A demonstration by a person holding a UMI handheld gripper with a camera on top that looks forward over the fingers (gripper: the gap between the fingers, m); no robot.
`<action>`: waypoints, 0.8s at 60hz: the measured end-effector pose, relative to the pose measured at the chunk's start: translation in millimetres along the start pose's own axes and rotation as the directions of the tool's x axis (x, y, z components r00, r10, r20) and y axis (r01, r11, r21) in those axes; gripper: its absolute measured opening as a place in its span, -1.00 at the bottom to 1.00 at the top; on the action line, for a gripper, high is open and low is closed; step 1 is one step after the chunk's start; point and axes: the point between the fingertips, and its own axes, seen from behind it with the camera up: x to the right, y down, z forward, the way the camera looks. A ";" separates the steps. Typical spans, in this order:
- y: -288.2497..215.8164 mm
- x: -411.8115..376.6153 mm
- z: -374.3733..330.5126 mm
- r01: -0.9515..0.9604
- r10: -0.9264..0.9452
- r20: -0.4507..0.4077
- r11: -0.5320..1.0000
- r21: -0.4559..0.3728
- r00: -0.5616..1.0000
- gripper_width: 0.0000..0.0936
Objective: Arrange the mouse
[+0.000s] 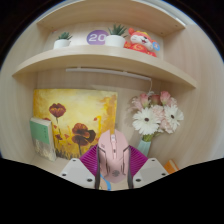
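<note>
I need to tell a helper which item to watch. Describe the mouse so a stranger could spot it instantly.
Start at the curved wooden shelf unit and drop to its lowest level, where a flower painting leans beside a vase of daisies. In front of these, the mouse sits upright in the claw, pressed by both purple pads. It is the only pale pink, smooth rounded thing there.
</note>
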 end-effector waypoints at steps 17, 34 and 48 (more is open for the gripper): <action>157.8 -95.6 85.8 0.017 0.013 0.111 0.962 -0.273 0.994 -0.19; 264.4 -112.0 113.7 0.005 0.043 0.102 0.902 -0.432 0.994 -0.19; 267.9 -113.1 113.6 -0.026 0.063 0.072 0.904 -0.427 0.995 -0.04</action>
